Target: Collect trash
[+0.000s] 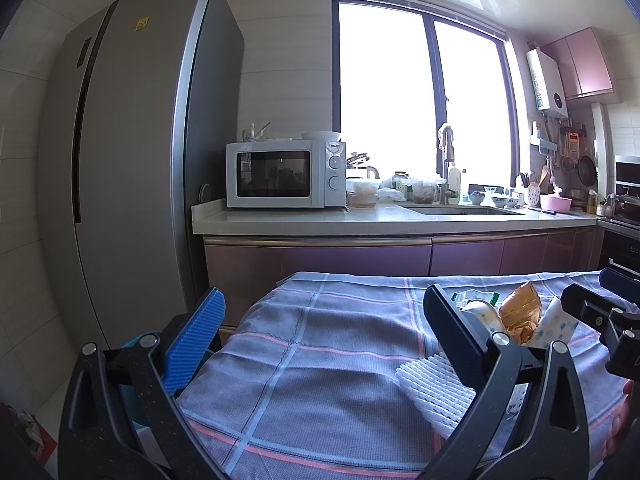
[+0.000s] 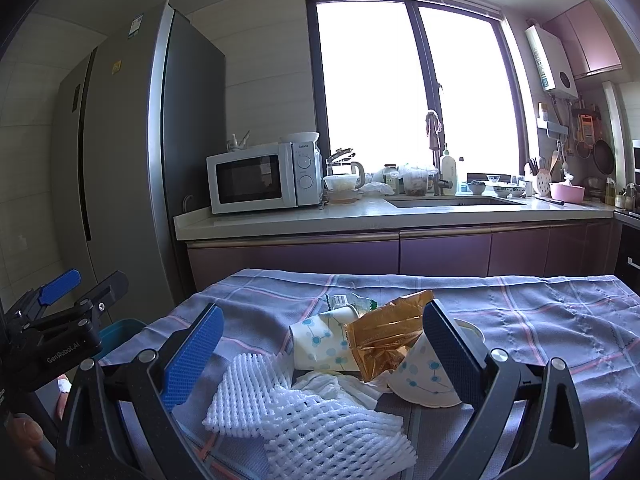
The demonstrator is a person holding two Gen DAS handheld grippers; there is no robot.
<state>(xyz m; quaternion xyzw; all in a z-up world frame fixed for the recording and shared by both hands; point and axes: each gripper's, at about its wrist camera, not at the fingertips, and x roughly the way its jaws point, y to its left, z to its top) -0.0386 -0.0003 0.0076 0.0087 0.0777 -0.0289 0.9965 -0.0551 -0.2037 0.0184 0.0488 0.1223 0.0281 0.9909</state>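
Observation:
A pile of trash lies on the checked tablecloth (image 2: 540, 320): white foam fruit nets (image 2: 320, 424), two crushed paper cups with blue dots (image 2: 320, 344), a gold foil wrapper (image 2: 384, 336), a crumpled tissue (image 2: 332, 386) and a green-white wrapper (image 2: 348, 300). My right gripper (image 2: 320, 344) is open and empty, its fingers either side of the pile, just above it. My left gripper (image 1: 324, 332) is open and empty over the cloth's left part, left of the pile; the foam net (image 1: 432, 392) and gold wrapper (image 1: 520, 316) show beside its right finger. The left gripper (image 2: 76, 292) also shows in the right wrist view.
A teal bin (image 2: 116, 330) stands below the table's left edge. Behind are a counter (image 1: 360, 220) with a microwave (image 1: 284, 174), sink and dishes, a tall fridge (image 1: 128, 160) at left, and a bright window.

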